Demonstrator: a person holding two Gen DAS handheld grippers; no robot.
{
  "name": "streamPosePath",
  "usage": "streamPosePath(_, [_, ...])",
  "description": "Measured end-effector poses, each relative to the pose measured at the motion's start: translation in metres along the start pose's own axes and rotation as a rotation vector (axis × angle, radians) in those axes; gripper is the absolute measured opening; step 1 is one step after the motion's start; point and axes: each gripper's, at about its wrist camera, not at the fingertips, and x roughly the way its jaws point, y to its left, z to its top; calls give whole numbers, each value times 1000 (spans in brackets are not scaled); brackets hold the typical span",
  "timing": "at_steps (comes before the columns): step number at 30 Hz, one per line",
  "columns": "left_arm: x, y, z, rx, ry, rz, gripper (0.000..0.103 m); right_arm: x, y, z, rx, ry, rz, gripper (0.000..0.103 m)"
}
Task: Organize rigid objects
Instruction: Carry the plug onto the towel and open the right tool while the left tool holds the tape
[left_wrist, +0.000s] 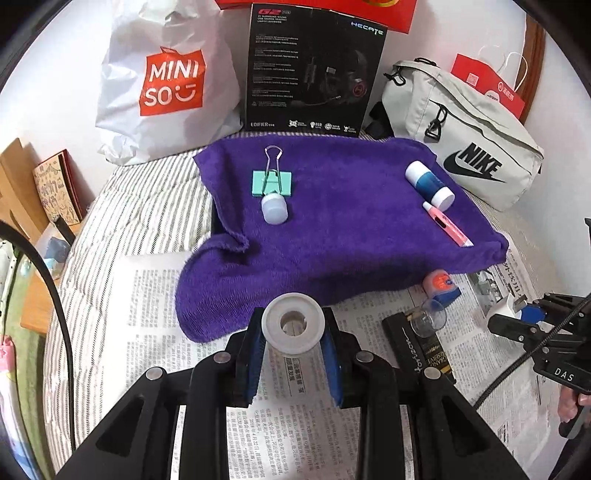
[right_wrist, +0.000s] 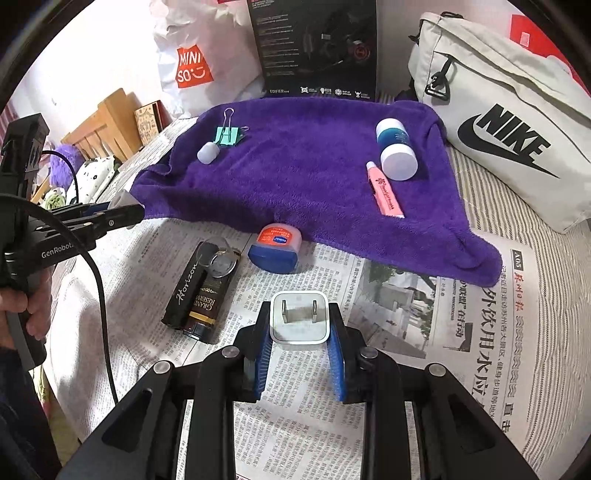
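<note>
Striped bed (left_wrist: 122, 206), white wall (left_wrist: 66, 74)

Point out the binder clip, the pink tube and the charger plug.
Binder clip (left_wrist: 272, 183), left wrist view, green body.
Pink tube (right_wrist: 384, 192), right wrist view, mid-body.
Charger plug (right_wrist: 299, 319), right wrist view, pronged face.

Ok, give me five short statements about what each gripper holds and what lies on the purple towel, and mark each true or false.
1. The left gripper is shut on a white ring-shaped roll. True.
2. The right gripper is open with nothing between its fingers. False: it is shut on a white plug adapter, prongs facing the camera.
3. A mint binder clip lies on the purple towel beside a small white bottle. True.
4. The pink tube lies on the newspaper. False: it lies on the towel, next to the blue-and-white bottle.
5. The blue jar with the orange lid sits in the middle of the towel. False: it sits on the newspaper at the towel's near edge.
</note>
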Motion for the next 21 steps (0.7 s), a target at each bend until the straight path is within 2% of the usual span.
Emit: streamPosePath(21, [1, -8, 23, 37, -15, 11, 27, -9, -22, 35, 33, -55, -21, 27])
